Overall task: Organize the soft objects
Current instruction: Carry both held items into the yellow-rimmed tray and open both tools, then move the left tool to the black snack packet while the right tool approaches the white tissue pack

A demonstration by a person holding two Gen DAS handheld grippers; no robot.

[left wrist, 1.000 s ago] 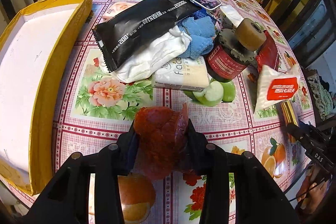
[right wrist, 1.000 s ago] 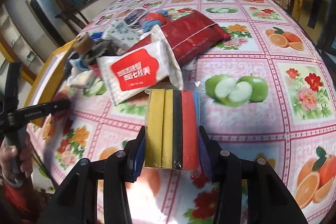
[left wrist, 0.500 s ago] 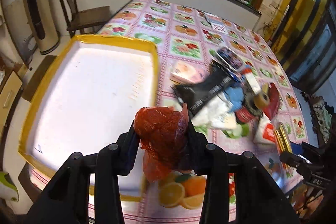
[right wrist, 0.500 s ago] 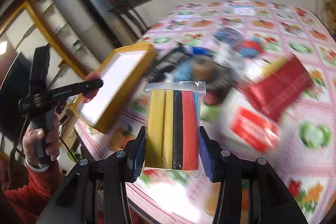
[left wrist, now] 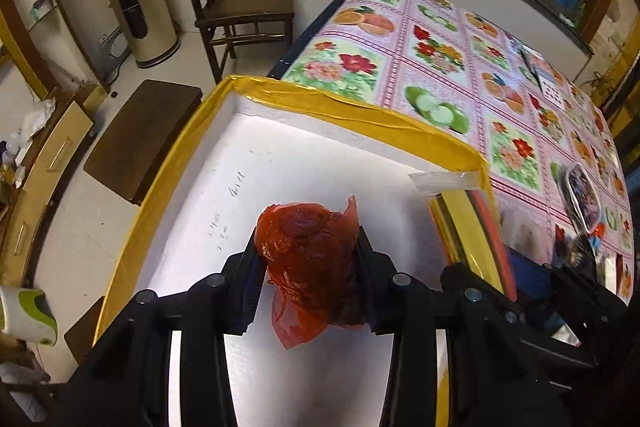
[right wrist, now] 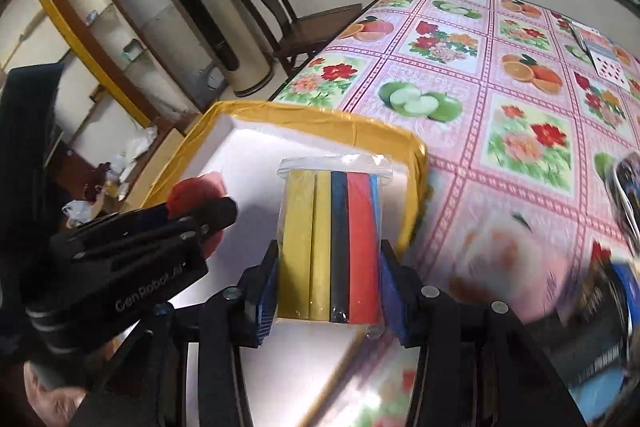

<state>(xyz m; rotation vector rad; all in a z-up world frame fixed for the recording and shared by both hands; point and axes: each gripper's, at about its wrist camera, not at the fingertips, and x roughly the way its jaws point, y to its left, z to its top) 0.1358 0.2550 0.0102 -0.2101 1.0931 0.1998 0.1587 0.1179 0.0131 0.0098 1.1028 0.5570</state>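
My left gripper [left wrist: 306, 263] is shut on a crumpled red plastic bag [left wrist: 308, 255] and holds it above the white floor of the yellow-rimmed tray [left wrist: 344, 107]. My right gripper [right wrist: 328, 287] is shut on a clear packet of coloured strips [right wrist: 330, 243], yellow, black, red and blue, over the tray's right part [right wrist: 320, 115]. In the right wrist view the left gripper [right wrist: 200, 219] with the red bag [right wrist: 192, 191] hangs just to the left. The left wrist view shows the packet [left wrist: 468, 227] at the right, by the tray's right rim.
The flowered tablecloth [right wrist: 520, 75] stretches to the right of the tray, with a pile of packets [left wrist: 580, 227] at the far right and playing cards [right wrist: 604, 63] farther back. A wooden chair [left wrist: 244, 11] and a tall white appliance [right wrist: 192, 7] stand beyond the table's edge.
Both grippers have swung left from over the pile to over the yellow tray, each still holding its item. They now hang close side by side.
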